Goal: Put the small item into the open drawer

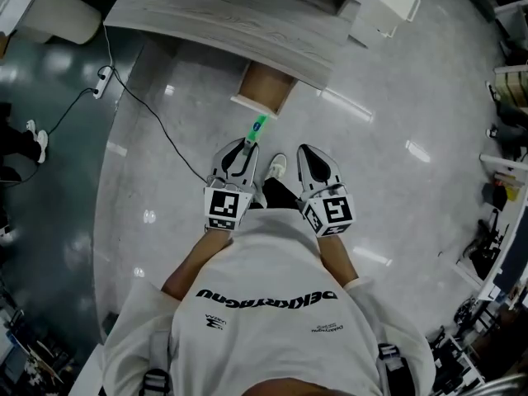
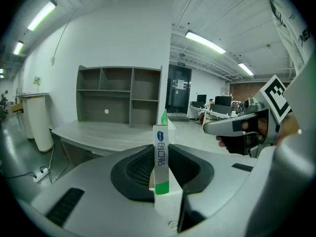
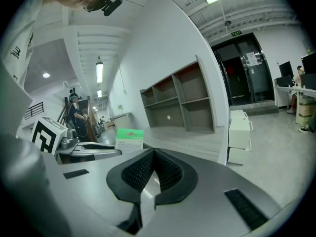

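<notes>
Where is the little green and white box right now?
The box is pinched between the left gripper's jaws, near the head view's middle, poking toward the open drawer under the desk.

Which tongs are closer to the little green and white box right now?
Left. The left tongs grip the box between their jaws; the right tongs sit apart to its right, shut and empty.

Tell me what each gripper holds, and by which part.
The left gripper clamps the green-and-white box by its near end; the far end sticks out. The right gripper is shut, empty.
</notes>
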Demonstrator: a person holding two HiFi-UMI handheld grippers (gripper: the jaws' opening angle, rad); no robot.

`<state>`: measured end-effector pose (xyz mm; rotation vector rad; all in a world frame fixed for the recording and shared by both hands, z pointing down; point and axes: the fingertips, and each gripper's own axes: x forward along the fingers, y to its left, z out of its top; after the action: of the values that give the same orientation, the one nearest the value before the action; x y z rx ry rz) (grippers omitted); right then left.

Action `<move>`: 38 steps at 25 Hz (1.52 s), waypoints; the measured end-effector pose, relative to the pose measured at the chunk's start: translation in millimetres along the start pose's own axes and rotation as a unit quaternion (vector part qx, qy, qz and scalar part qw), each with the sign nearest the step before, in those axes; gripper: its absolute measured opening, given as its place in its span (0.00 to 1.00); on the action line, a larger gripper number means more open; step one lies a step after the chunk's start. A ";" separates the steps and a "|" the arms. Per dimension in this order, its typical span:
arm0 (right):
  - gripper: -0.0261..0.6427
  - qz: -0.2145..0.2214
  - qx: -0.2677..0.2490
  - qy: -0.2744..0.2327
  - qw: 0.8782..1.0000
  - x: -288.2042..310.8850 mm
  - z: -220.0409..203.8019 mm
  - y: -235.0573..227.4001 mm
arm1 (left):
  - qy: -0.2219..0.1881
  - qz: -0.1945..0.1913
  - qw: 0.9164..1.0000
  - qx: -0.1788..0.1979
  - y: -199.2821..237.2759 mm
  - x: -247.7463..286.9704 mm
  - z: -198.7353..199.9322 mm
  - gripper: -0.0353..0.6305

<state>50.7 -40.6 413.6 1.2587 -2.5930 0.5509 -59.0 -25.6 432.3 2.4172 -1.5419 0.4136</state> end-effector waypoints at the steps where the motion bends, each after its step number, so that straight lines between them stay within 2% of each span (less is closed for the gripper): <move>1: 0.08 0.004 0.001 0.004 1.000 4.3 -2.9 -4.0 | 0.002 0.003 1.000 -0.001 0.5 6.7 -0.9 0.19; 8: 0.08 0.021 0.006 0.017 1.000 30.9 -11.0 -22.8 | 0.016 0.016 1.000 0.003 8.8 43.6 -7.4 0.19; 13: 0.08 0.014 0.011 0.030 0.999 49.4 -19.4 -31.8 | 0.040 0.020 0.999 -0.005 25.4 61.5 -26.1 0.19; 20: 0.08 0.001 0.026 0.052 0.998 74.8 -47.0 -45.8 | 0.066 0.009 0.998 -0.010 42.7 93.9 -60.4 0.19; 38: 0.08 -0.019 0.048 0.087 0.995 116.3 -114.1 -68.6 | 0.098 -0.020 0.995 -0.010 65.3 158.2 -129.7 0.19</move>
<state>35.9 -114.7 573.5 1.2266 -2.4200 0.7515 -68.5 -139.8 613.9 2.3107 -1.4055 0.6040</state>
